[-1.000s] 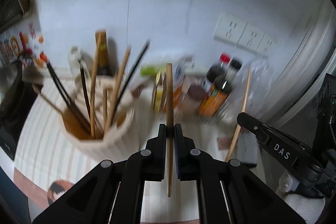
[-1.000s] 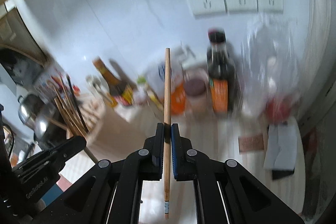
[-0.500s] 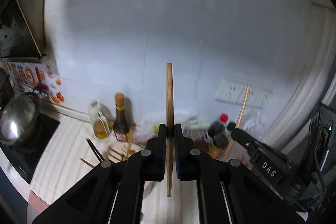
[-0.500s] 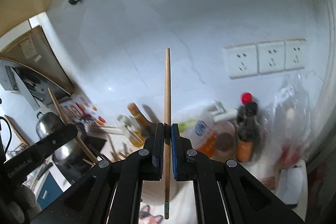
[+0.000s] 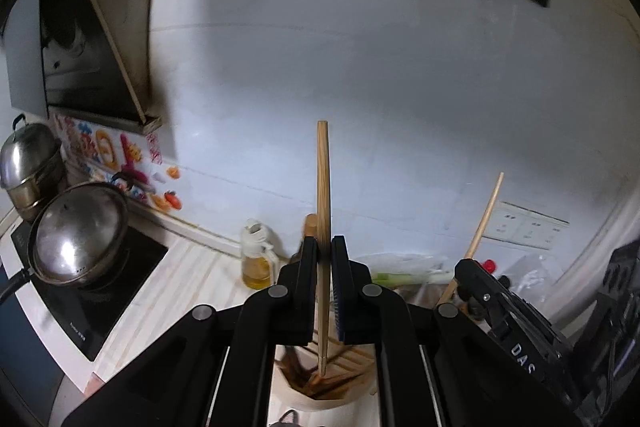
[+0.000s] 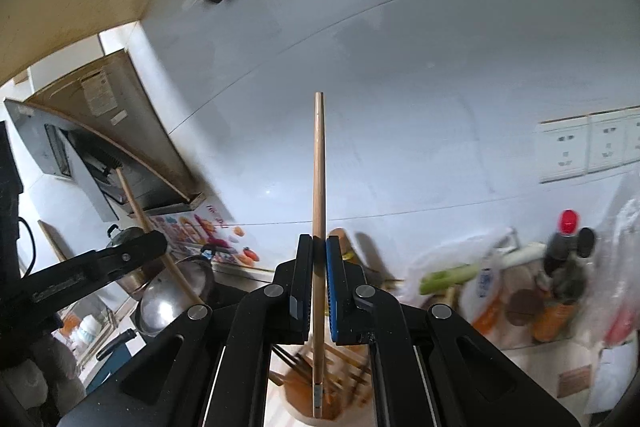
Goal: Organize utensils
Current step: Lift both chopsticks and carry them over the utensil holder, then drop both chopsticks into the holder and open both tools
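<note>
Both views have tilted up: the holder (image 5: 320, 387) dropped from left of centre to bottom centre. Left gripper (image 5: 324, 259) and right gripper (image 6: 318, 255) each clamp one upright chopstick (image 5: 323, 227) (image 6: 319, 207). Released off-centre, either could miss the holder.

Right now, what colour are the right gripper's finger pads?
Blue pads on black fingers, shut on a wooden chopstick; clearest in the right wrist view.
</note>
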`<state>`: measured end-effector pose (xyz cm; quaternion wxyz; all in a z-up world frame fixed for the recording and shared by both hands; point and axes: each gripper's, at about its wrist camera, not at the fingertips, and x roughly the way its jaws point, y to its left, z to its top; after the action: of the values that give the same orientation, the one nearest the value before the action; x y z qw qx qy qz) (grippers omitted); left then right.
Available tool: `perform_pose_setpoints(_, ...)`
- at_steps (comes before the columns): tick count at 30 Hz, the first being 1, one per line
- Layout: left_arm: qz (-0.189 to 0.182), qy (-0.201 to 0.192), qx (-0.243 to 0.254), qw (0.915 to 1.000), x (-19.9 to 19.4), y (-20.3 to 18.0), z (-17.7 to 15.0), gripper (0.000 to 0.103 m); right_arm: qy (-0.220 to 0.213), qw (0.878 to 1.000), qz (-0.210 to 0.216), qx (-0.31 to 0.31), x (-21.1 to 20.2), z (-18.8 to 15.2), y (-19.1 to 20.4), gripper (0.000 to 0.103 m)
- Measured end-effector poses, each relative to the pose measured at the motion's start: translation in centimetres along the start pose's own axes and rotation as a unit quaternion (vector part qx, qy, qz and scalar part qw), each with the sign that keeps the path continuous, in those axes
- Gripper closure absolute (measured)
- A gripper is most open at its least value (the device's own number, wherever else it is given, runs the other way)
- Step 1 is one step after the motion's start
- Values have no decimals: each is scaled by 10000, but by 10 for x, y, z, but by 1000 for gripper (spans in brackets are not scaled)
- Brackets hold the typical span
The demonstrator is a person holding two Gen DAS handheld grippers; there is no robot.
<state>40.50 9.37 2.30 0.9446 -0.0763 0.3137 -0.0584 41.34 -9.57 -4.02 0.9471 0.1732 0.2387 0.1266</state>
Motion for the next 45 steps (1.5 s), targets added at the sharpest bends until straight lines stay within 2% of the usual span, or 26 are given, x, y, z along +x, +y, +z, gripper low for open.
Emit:
perform_pose_setpoints(8, -7, 281, -42, 9996, 39, 23, -17, 99, -48, 9990, -55, -436, 36, -40, 21, 97)
perform_pose_setpoints(16, -91, 591, -75, 9982, 73, 38, -35, 98, -205, 9961, -174, -838, 47, -77, 18, 97)
perform_pose_setpoints(23, -231, 769, -60, 9968, 82, 42, -41, 98, 1, 9931, -252, -1143, 47, -94, 23, 96)
perform_pose_setpoints(27, -343, 806, -149, 9960, 73, 41, -40, 95, 200, 9936, -256, -1080, 44, -96, 19, 96)
perform_pose_setpoints(30, -291, 843, -212, 9958, 65, 43, -38, 93, 257, 9946, -253, -977, 35, -91, 16, 89)
perform_pose_setpoints(32, -125, 840, -239, 9961, 59, 45, -37, 82, 245, 9957, -210, -867, 24, -86, 14, 71)
perform_pose_setpoints(33, -92, 810, -265, 9963, 55, 47, -37, 63, 230, 9962, -193, -814, 18, -82, 12, 67)
perform_pose_setpoints(34, 3, 769, -311, 9966, 49, 48, -37, 49, 208, 9966, -205, -772, 13, -80, 11, 63)
perform_pose_setpoints(35, 67, 713, -347, 9968, 45, 50, -38, 28, 195, 9970, -189, -729, 9, -77, 9, 58)
perform_pose_setpoints(36, 135, 634, -376, 9972, 39, 51, -38, 23, 178, 9972, -202, -691, 4, -75, 8, 55)
perform_pose_setpoints(38, 295, 598, -340, 9972, 30, 51, -42, 22, 182, 9975, -298, -617, -8, -69, 4, 40)
perform_pose_setpoints(39, 410, 624, -291, 9968, 26, 49, -45, 17, 208, 9974, -349, -595, -12, -67, 2, 30)
perform_pose_setpoints(40, 501, 627, -243, 9965, 22, 48, -50, 9, 267, 9966, -492, -605, -15, -66, 1, 25)
perform_pose_setpoints(41, 565, 618, -199, 9963, 19, 47, -55, 6, 368, 9952, -642, -644, -17, -66, -2, 17)
perform_pose_setpoints(43, 754, 587, -79, 9954, 12, 42, -68, 1, 622, 9900, -983, -796, -16, -69, -3, 10)
perform_pose_setpoints(45, 1004, 585, 38, 9932, 8, 38, -80, 0, 921, 9826, -1266, -1003, -14, -77, -6, 2)
